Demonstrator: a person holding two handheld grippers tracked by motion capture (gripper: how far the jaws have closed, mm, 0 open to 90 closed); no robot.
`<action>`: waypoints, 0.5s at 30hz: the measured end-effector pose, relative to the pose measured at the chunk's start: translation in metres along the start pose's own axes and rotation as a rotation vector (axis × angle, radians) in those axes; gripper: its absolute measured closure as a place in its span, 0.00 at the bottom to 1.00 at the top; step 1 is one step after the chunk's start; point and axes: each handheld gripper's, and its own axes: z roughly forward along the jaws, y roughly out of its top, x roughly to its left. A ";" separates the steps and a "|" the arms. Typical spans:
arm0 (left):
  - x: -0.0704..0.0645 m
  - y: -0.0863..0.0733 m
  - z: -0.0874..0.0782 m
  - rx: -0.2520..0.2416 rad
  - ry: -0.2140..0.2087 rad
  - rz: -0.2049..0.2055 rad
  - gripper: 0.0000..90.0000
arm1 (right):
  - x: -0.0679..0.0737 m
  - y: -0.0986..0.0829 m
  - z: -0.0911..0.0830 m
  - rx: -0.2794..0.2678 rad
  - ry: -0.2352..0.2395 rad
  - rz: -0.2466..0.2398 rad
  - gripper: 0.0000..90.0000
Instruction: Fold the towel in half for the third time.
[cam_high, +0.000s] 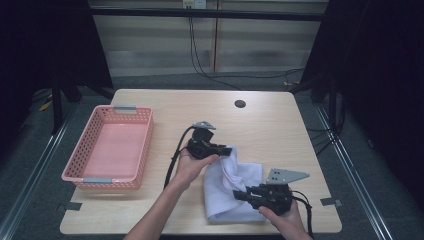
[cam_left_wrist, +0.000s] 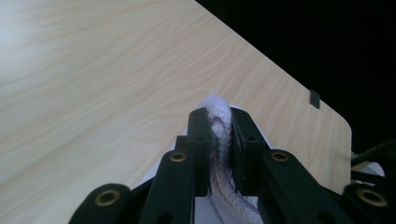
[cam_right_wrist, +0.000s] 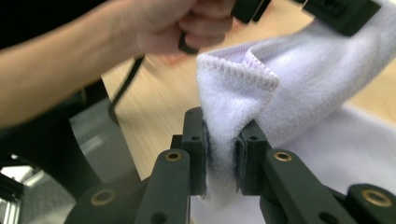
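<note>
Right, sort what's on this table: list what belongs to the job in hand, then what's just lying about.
In the job:
- white cloth, partly lifted off the table
- left tongs, shut on a cloth edge
- right tongs, shut on another cloth edge

Lying about:
- pink basket, apart from the cloth at the table's left
- wooden table, with a dark round hole near its far edge

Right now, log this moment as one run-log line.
left gripper: shut on white towel | right gripper: shut on white towel | towel partly lifted off table | pink basket: empty
</note>
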 end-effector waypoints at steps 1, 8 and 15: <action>-0.003 -0.001 0.007 0.017 -0.004 0.007 0.88 | -0.001 -0.007 -0.003 0.009 -0.007 0.014 0.86; -0.016 -0.007 0.046 0.071 -0.017 0.033 0.76 | -0.006 -0.044 -0.020 0.119 -0.078 0.063 0.70; -0.018 -0.002 0.022 -0.028 0.002 0.060 0.46 | -0.020 -0.032 -0.040 0.070 -0.152 0.050 0.36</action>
